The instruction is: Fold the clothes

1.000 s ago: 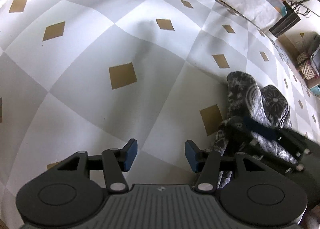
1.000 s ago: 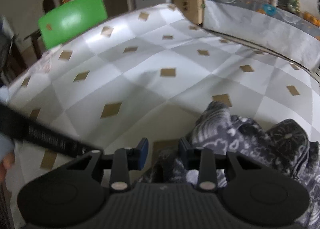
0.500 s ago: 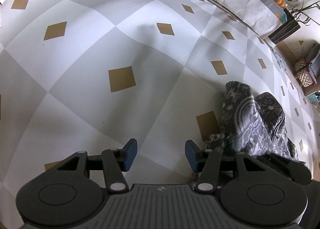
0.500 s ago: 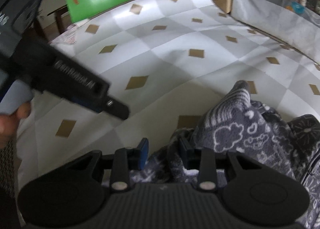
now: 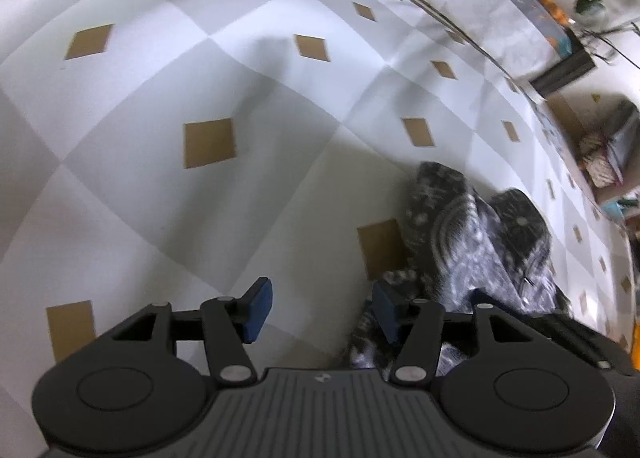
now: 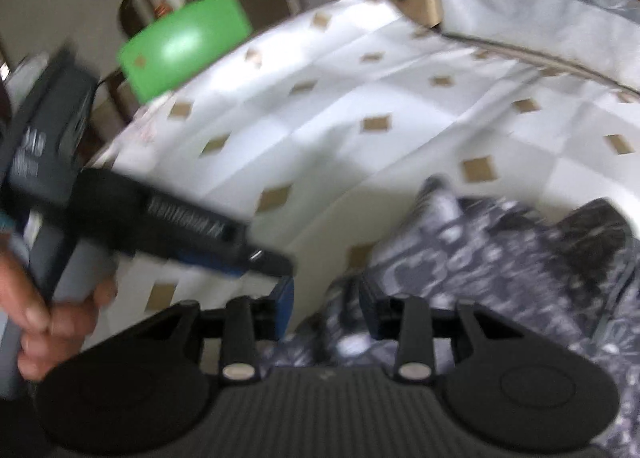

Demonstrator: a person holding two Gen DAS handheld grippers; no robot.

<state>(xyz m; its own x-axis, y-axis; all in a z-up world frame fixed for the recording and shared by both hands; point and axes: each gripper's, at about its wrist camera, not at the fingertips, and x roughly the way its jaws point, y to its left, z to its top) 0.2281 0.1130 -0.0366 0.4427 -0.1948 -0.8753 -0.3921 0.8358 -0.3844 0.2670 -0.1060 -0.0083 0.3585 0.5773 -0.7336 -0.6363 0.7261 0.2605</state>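
Note:
A dark grey garment with a white pattern lies bunched on the checked tablecloth, right of my left gripper. The left jaws are opening, with only bare tablecloth between the blue pads; the right finger stands beside the garment's edge. In the blurred right wrist view, a raised fold of the garment runs between the fingers of my right gripper, which looks shut on it. The left gripper reaches in from the left, its tip close to the right gripper's left finger; a hand holds its handle.
The tablecloth is white and grey with brown diamonds and spreads far ahead and left. A green chair back stands past the far left edge. Behind is a second table with a grey cover carrying fruit and bottles.
The left gripper has come into the right wrist view from the left and closed in on the right gripper. Its jaws have widened a little. The garment has shifted with the right gripper.

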